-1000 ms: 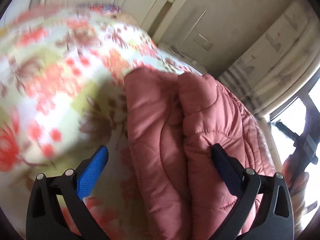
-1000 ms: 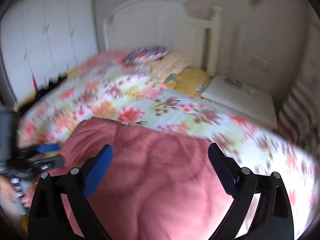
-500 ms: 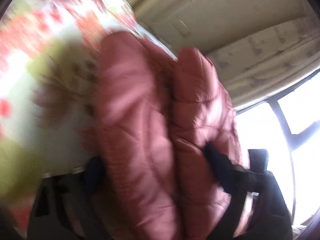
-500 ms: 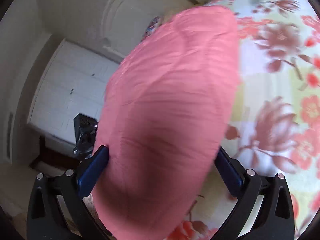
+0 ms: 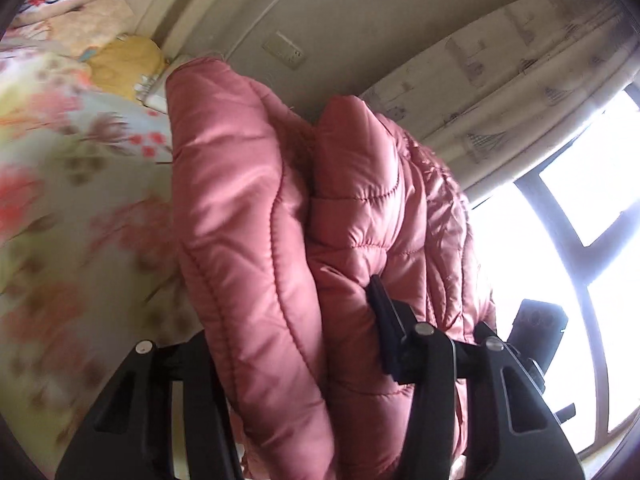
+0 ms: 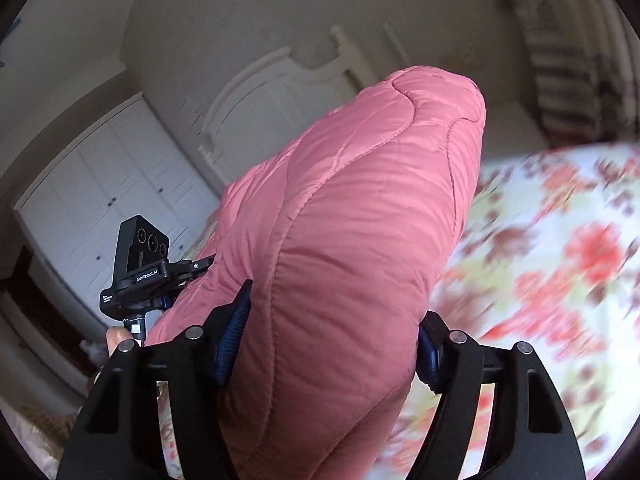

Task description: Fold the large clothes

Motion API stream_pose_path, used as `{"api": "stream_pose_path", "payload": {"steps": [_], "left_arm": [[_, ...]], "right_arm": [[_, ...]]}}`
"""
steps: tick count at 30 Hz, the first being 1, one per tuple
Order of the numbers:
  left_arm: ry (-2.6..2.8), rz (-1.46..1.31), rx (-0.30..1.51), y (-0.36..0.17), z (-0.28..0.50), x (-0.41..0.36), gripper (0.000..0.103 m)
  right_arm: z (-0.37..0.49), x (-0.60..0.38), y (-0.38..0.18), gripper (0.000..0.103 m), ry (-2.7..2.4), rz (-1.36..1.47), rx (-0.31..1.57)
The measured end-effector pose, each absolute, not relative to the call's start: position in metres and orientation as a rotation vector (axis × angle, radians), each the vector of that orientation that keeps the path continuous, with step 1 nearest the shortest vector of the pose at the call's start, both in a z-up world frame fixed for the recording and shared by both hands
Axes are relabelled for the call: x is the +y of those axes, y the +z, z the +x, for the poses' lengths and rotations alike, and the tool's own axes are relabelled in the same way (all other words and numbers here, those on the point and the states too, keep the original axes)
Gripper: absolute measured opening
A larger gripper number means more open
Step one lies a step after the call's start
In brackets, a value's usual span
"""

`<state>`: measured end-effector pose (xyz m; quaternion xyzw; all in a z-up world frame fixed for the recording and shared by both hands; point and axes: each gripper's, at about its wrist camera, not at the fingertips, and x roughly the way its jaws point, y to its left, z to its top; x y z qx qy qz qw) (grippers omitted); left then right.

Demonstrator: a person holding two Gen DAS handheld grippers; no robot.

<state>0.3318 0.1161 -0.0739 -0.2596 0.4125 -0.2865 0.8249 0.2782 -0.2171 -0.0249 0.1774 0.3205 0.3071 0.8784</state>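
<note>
A folded pink quilted puffer jacket [image 5: 280, 220] fills the middle of both views. My left gripper [image 5: 292, 332] is shut on its thick folded edge and holds it up off the flowered bedspread [image 5: 80, 200]; only the right blue fingertip [image 5: 384, 320] shows, the left one is buried in fabric. My right gripper [image 6: 328, 340] is shut on the other side of the same jacket [image 6: 352, 240], with the blue pads pressed into the padding. The jacket hangs lifted between both grippers, above the bed [image 6: 560, 260].
The left gripper's black body [image 6: 140, 264] shows left of the jacket in the right wrist view. A white headboard [image 6: 272, 100] and white wardrobe [image 6: 100, 184] stand behind. Pillows [image 5: 100, 40], a curtain [image 5: 500, 100] and a bright window [image 5: 580, 220] lie beyond.
Both grippers went from open around the jacket to shut on it. The jacket has been lifted off the bedspread and both views have tilted upward.
</note>
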Motion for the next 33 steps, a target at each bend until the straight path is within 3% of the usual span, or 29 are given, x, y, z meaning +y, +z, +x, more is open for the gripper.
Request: {"api": "stream_pose_path", "payload": {"steps": [4,7,10,15,18,20,22,24,25,29,33], "left_arm": [[-0.557,-0.567,0.934,-0.119,0.363,0.086,0.06],[-0.532,-0.524,0.926,-0.116,0.36,0.082,0.061],[-0.52,-0.462,0.922,-0.112,0.357,0.08,0.063],[-0.497,-0.483,0.932,-0.106,0.356,0.09,0.069],[-0.386,-0.412,0.871,-0.07,0.345,0.094,0.067],[-0.322,-0.308,0.74,-0.029,0.328,0.091,0.069],[-0.331,-0.217,0.654,0.003,0.319,0.079,0.079],[-0.35,-0.109,0.597,0.027,0.318,0.056,0.095],[-0.366,-0.062,0.587,0.033,0.323,0.041,0.097],[-0.402,0.026,0.684,0.014,0.365,-0.001,0.098],[-0.336,0.099,0.808,-0.059,0.413,-0.013,0.101]], "right_arm": [[0.325,-0.254,-0.046,0.074,0.535,0.349,0.739],[0.353,-0.282,-0.091,0.09,0.432,0.447,0.838],[0.339,-0.277,-0.073,0.091,0.356,0.374,0.789],[0.28,-0.202,-0.005,0.092,0.297,0.101,0.515],[0.266,-0.14,-0.008,0.091,0.364,-0.051,0.526],[0.27,-0.087,-0.042,0.088,0.327,-0.257,0.63],[0.265,-0.051,-0.07,0.089,0.233,-0.436,0.586],[0.264,-0.043,-0.07,0.089,0.21,-0.438,0.581],[0.264,-0.039,-0.068,0.089,0.205,-0.432,0.592],[0.268,-0.033,-0.062,0.089,0.208,-0.431,0.601],[0.266,-0.051,-0.079,0.089,0.208,-0.425,0.589]]}}
